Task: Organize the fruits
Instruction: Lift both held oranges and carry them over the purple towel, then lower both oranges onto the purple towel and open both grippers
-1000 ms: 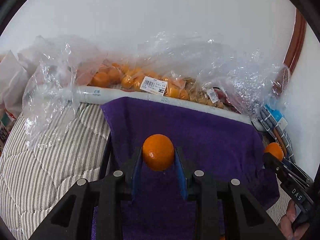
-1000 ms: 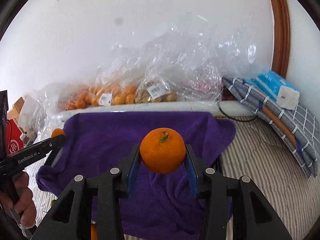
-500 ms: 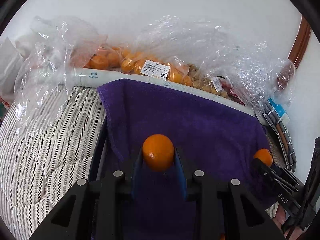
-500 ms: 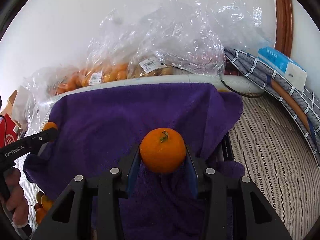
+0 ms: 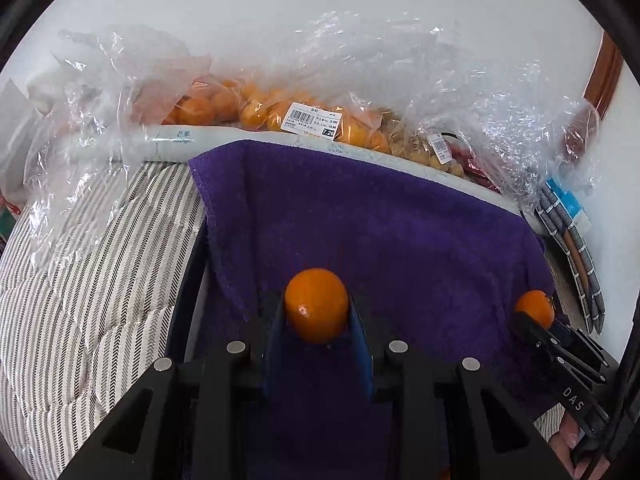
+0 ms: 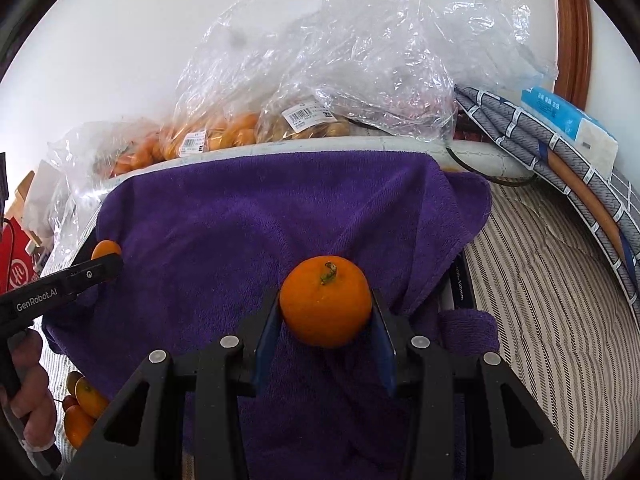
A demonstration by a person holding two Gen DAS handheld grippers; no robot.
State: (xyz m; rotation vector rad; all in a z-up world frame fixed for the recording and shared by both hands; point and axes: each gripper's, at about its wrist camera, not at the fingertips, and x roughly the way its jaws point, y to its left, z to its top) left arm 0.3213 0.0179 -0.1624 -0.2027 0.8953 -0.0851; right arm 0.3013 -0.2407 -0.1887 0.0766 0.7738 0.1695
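Observation:
My left gripper (image 5: 317,312) is shut on a small orange (image 5: 316,305) and holds it over a purple towel (image 5: 380,224). My right gripper (image 6: 325,312) is shut on a larger orange with a green stem (image 6: 325,306), over the same towel (image 6: 224,236). The right gripper and its orange (image 5: 534,307) show at the right edge of the left wrist view. The left gripper and its orange (image 6: 105,249) show at the left of the right wrist view. The towel drapes over a dark container whose inside is hidden.
Clear plastic bags of oranges (image 5: 256,108) and brownish fruit (image 6: 316,128) lie behind the towel along a white wall. A striped quilt (image 5: 80,280) surrounds it. Folded checked cloth (image 6: 560,168) and a blue tissue pack (image 6: 568,120) lie right. Loose oranges (image 6: 82,404) lie lower left.
Both grippers have moved forward and lower over the purple towel, each still holding its orange. The bags at the back look nearer.

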